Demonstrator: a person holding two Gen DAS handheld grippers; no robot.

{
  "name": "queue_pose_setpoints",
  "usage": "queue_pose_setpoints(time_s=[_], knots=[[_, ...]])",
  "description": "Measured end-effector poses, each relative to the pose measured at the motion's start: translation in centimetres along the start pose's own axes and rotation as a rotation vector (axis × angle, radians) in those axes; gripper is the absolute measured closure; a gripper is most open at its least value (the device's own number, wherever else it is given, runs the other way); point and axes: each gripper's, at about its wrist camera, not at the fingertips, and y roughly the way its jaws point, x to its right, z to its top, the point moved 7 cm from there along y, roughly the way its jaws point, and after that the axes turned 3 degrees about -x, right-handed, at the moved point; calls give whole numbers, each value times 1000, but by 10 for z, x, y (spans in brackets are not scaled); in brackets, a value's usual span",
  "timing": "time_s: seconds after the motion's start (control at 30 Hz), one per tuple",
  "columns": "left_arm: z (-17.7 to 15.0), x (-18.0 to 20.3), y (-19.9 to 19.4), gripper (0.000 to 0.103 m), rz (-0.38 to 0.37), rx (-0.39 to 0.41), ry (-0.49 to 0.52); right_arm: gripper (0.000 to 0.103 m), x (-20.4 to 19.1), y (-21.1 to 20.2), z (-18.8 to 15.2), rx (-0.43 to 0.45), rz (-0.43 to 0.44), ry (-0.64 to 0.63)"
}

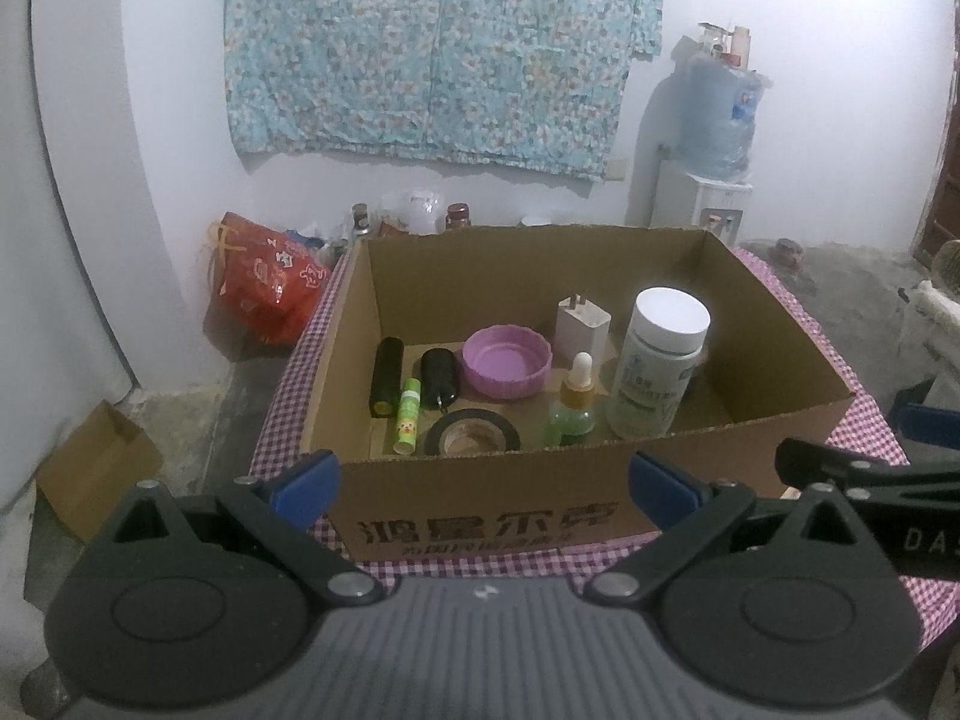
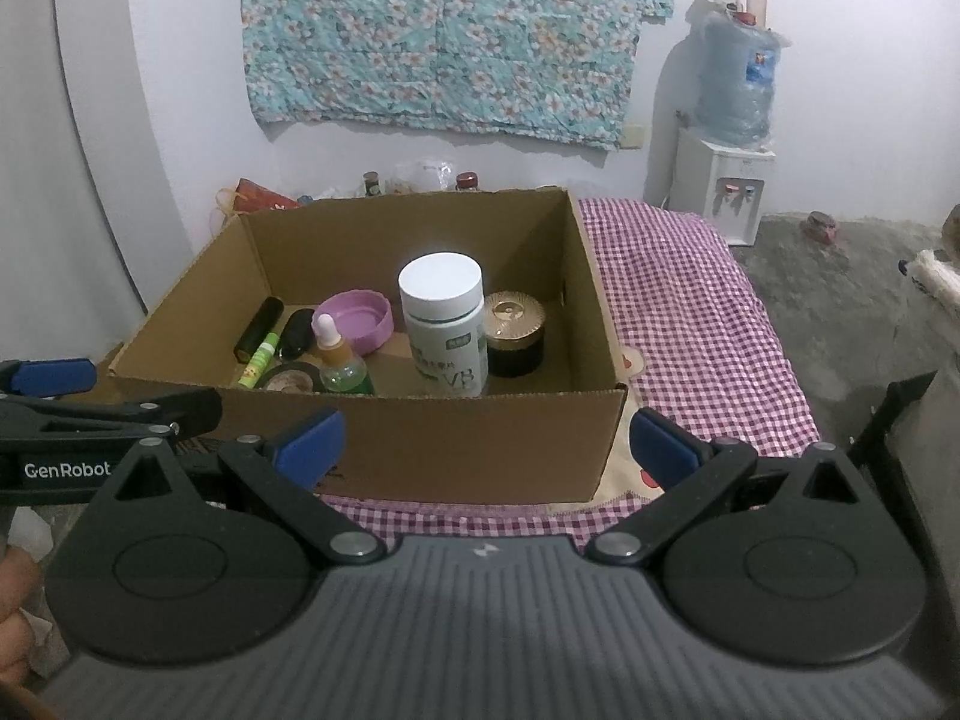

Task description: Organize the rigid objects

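Left hand-held gripper (image 1: 485,480) gapes before the brown (open-topped) cardboard box (image 1: 480,498).

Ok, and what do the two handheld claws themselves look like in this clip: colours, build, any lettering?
Both look identical: a ribbed grey body with two round black discs, black linkage arms on silver pivots, and blue pads on the fingertips. Left claw and right claw each carry a small white logo mark. White "GenRobot" lettering shows on the left claw's side in the right wrist view. No cables or sleeves visible.
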Motion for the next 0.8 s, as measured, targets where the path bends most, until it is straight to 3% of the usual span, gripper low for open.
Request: queue_pose_setpoints(time_s=[0.8], knots=[[-6,2,10,0,9,-38,-20,1,0,14,-4,-41,7,17]])
